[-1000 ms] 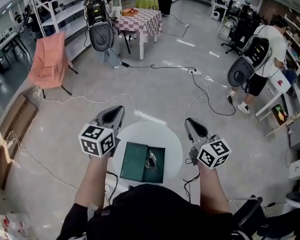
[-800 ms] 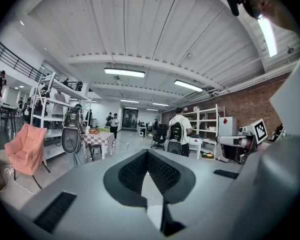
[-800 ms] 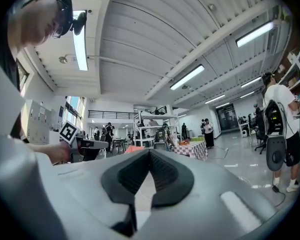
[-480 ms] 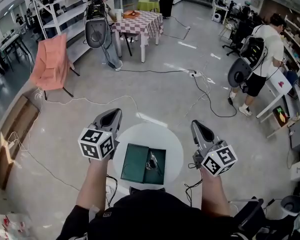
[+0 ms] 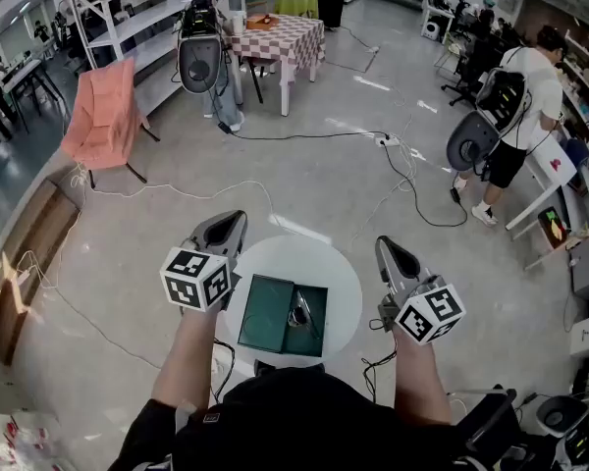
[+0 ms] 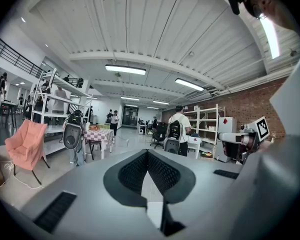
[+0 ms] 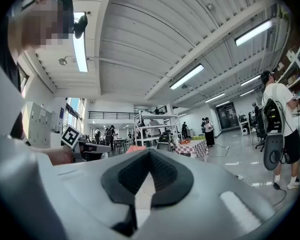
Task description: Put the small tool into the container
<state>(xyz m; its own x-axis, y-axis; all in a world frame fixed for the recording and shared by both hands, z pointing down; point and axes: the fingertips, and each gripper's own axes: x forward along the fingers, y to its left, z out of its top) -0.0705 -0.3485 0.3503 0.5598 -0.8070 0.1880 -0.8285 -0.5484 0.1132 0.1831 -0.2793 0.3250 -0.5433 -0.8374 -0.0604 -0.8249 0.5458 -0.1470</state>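
A round white table (image 5: 344,273) stands just in front of me in the head view. On it lies a dark green open container (image 5: 267,314), and a small metal tool (image 5: 298,313) rests in its right part. My left gripper (image 5: 228,227) hovers over the table's left edge and my right gripper (image 5: 387,249) is held past its right edge, both raised above the container. Each points forward into the room. In the left gripper view, the left gripper (image 6: 147,155) has its pads meeting with nothing between them. The right gripper (image 7: 150,154) looks the same in the right gripper view.
Cables (image 5: 393,165) trail across the grey floor ahead. A pink chair (image 5: 103,116) stands at far left, and a checkered table (image 5: 275,37) at the back. A person with a backpack (image 5: 510,106) stands by shelving on the right.
My right gripper has drifted a little right and down from a second ago; the left one has barely moved. The tool and the container lie as before.
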